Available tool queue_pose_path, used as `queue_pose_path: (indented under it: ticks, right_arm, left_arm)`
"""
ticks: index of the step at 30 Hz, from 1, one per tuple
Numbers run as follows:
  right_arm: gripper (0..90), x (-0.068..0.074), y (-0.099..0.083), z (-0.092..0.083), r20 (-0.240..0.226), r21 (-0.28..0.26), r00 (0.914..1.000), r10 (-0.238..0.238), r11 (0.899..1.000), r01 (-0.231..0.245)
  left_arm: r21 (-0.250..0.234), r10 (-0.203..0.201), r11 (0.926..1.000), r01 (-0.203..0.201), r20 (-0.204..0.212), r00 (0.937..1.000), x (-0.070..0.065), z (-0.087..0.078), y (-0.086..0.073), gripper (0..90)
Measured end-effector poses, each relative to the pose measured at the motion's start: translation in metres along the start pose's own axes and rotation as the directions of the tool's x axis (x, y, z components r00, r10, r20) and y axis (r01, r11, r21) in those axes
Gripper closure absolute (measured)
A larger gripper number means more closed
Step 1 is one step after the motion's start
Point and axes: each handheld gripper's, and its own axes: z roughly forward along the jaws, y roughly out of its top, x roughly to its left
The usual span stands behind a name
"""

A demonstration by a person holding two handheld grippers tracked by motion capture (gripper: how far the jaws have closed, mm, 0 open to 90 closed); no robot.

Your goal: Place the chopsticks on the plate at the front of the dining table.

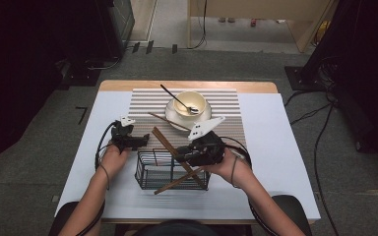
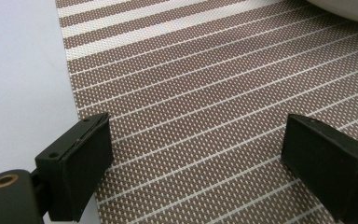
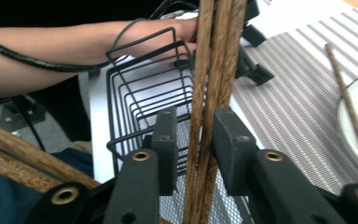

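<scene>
Nearest the lens: right gripper [image 3: 200, 140] with jaws set either side of a pair of wooden chopsticks [image 3: 209, 93], pads seemingly pressing; judged gripped. Held above the black wire basket [image 1: 172, 171], near table edge, another pair already leaning inside. Advised: keep grip firm, tilt tips down into a compartment, release only once seated against the wire. Left gripper [image 2: 191, 158] spread wide, empty, over striped placemat [image 2: 205, 93]. High view adds bowl [image 1: 190, 103] with spoon [image 1: 177, 100], plus single loose chopstick [image 1: 170, 121] beside the plate. Right gripper view alone confirms pad contact.
</scene>
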Motion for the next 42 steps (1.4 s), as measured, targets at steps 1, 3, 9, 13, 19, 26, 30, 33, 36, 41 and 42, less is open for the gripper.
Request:
queue_pose_path:
  ticks: [1,3,9,13,19,26,30,33,36,41,42]
  right_arm:
    - [73.7,0.000,0.000,0.001,0.000,0.001,1.0000,-0.002,1.000,0.002]
    - [74.9,0.000,-0.001,0.002,-0.001,0.004,0.9997,-0.025,1.000,0.025]
    - [77.6,0.001,-0.002,0.006,-0.010,0.012,0.9995,-0.031,0.999,0.031]
    - [78.6,0.000,-0.003,0.007,-0.014,0.013,0.9996,-0.024,1.000,0.024]
    - [80.4,0.000,-0.005,0.009,-0.034,0.019,0.9992,-0.020,1.000,0.020]
    - [82.8,-0.003,-0.007,0.010,-0.056,0.015,0.9984,-0.004,1.000,0.005]
    - [84.7,-0.006,-0.011,0.011,-0.067,0.019,0.9977,0.009,1.000,-0.008]
    - [85.1,-0.005,-0.010,0.011,-0.066,0.020,0.9978,0.006,1.000,-0.005]
    - [85.4,-0.006,-0.010,0.011,-0.072,0.019,0.9973,0.009,1.000,-0.008]
    - [85.6,-0.007,-0.010,0.010,-0.081,0.009,0.9967,0.012,1.000,-0.011]
    - [85.6,-0.007,-0.010,0.010,-0.085,0.010,0.9963,0.013,1.000,-0.012]
  left_arm:
    - [0.000,0.000,1.0000,0.000,0.000,1.0000,0.000,0.000,0.000,9.0]
    - [0.000,0.000,1.0000,0.000,0.000,1.0000,0.000,0.000,0.000,9.0]
    - [0.000,0.000,1.0000,0.000,0.000,1.0000,0.000,0.000,0.000,9.0]
    - [0.000,0.000,1.0000,0.000,0.000,1.0000,0.000,0.000,0.000,9.0]
    - [0.000,0.000,1.0000,0.000,0.000,1.0000,0.000,0.000,0.000,9.0]
    - [0.000,0.000,1.0000,0.000,0.000,1.0000,0.000,0.000,0.000,9.0]
    - [0.000,0.000,1.0000,0.000,0.000,1.0000,0.000,0.000,0.000,9.0]
    - [0.000,0.000,1.0000,0.000,0.000,1.0000,0.000,0.000,0.000,9.0]
    - [0.000,0.000,1.0000,0.000,0.000,1.0000,0.000,0.000,0.000,9.0]
    - [0.000,0.000,1.0000,0.000,0.000,1.0000,0.000,0.000,0.000,9.0]
    - [0.000,0.000,1.0000,0.000,0.000,1.0000,0.000,0.000,0.000,9.0]
